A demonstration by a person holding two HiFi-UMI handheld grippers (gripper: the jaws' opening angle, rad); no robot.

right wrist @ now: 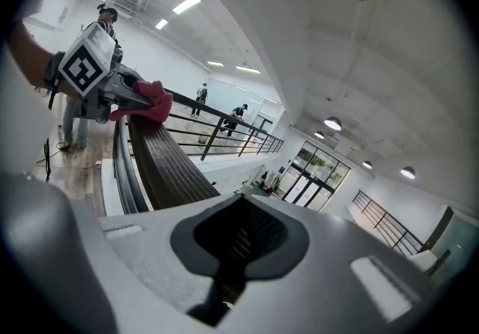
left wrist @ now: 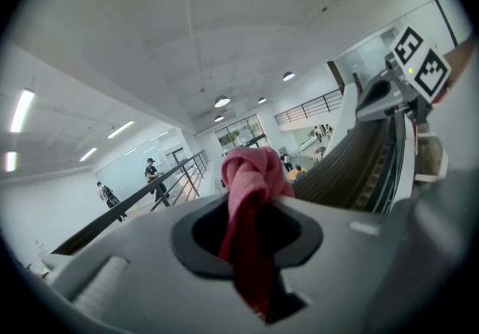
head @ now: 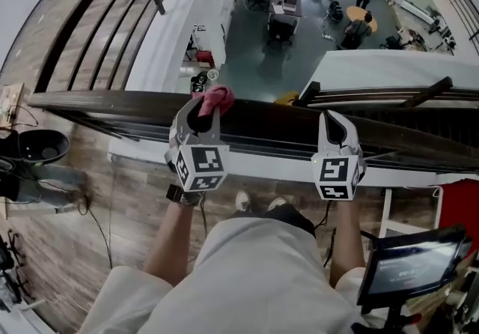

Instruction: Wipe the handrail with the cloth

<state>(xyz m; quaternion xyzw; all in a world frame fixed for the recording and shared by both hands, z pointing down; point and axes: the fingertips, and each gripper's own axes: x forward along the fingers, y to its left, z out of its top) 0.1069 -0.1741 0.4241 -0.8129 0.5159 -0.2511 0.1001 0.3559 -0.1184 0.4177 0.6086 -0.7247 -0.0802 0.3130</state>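
A dark ribbed handrail (head: 269,121) runs across the head view, at the edge of a balcony. My left gripper (head: 203,109) sits over the rail, shut on a bunched pink-red cloth (head: 215,98) that sticks out past its tips onto the rail's top. In the left gripper view the cloth (left wrist: 253,175) is pinched between the jaws of the left gripper (left wrist: 251,246), with the rail (left wrist: 352,168) running away to the right. My right gripper (head: 331,121) rests on the rail further right, shut and holding nothing. In the right gripper view the right gripper (right wrist: 236,250) looks along the handrail (right wrist: 165,164) toward the cloth (right wrist: 152,102).
Beyond the rail is a drop to a lower floor with desks and people (head: 352,22). A second railing (head: 97,18) runs back at the upper left. A tablet (head: 408,265) on a stand is at the lower right, and a black seat (head: 34,147) at the left.
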